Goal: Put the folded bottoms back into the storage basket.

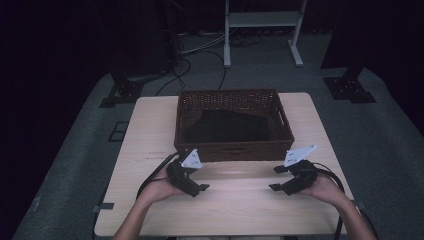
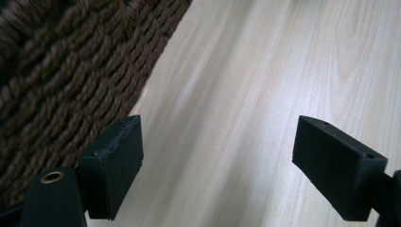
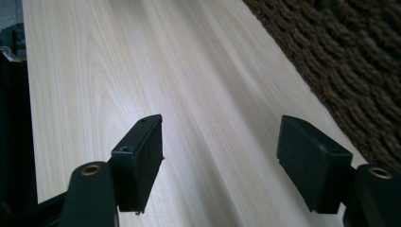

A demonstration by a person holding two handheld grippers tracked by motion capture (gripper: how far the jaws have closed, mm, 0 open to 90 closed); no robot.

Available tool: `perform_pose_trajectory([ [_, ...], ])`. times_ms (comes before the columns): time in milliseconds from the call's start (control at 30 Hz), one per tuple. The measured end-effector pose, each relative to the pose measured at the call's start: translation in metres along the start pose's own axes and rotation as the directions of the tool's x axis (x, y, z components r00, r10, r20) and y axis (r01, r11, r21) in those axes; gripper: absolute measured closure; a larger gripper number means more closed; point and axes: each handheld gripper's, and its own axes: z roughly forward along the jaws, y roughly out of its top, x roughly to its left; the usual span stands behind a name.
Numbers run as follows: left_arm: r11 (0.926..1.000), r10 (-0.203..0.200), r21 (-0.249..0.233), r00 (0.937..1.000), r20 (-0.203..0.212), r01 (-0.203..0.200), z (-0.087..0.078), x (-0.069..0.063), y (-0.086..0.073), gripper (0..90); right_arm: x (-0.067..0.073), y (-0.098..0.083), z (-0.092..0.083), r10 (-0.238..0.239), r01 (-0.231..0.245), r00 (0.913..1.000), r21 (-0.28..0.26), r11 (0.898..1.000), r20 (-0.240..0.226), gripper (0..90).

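the pale wooden desk [image 1: 150, 125] carries a brown woven basket [image 1: 233, 151] set toward its far middle, and a dark cloth [image 1: 227, 127] lies heaped inside it, below the rim. just in front of the basket's near wall, the left tongs [image 1: 200, 189] and right tongs [image 1: 274, 178] sit low over the bare desk, well apart from each other and pointing inward. in the left gripper view the left tongs [image 2: 217, 165] stand wide open with nothing but wood grain between the pads, the basket weave [image 2: 61, 80] close at one side; in the right gripper view the right tongs [image 3: 220, 161] are likewise spread and empty, the basket wall [image 3: 350, 66] running alongside. the work looks to be fetching the cloth, so it would go best to lift both tongs clear over the near rim, come down on two separate edges of the cloth, and pinch fabric only, not the weave. the cloth is so dark that its folds and edges are hard to make out, and what lies under it cannot be told
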Motion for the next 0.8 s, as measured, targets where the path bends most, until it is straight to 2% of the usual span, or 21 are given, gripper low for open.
perform_pose_trajectory([
  [633, 0.9990, -0.034, -0.028, 0.9991, -0.025, 0.033, 0.000, -0.006, -0.025, 15.1, 0.005, -0.021, 0.006, 0.030, -0.029, 0.9995, -0.005, 1.000, 0.014, 30.0],
  [800, 0.9983, -0.038, -0.045, 0.9987, -0.033, 0.036, 0.000, -0.012, -0.030, 14.4, 0.011, -0.028, 0.004, 0.030, -0.029, 0.9989, -0.022, 0.999, 0.037, 30.0],
])
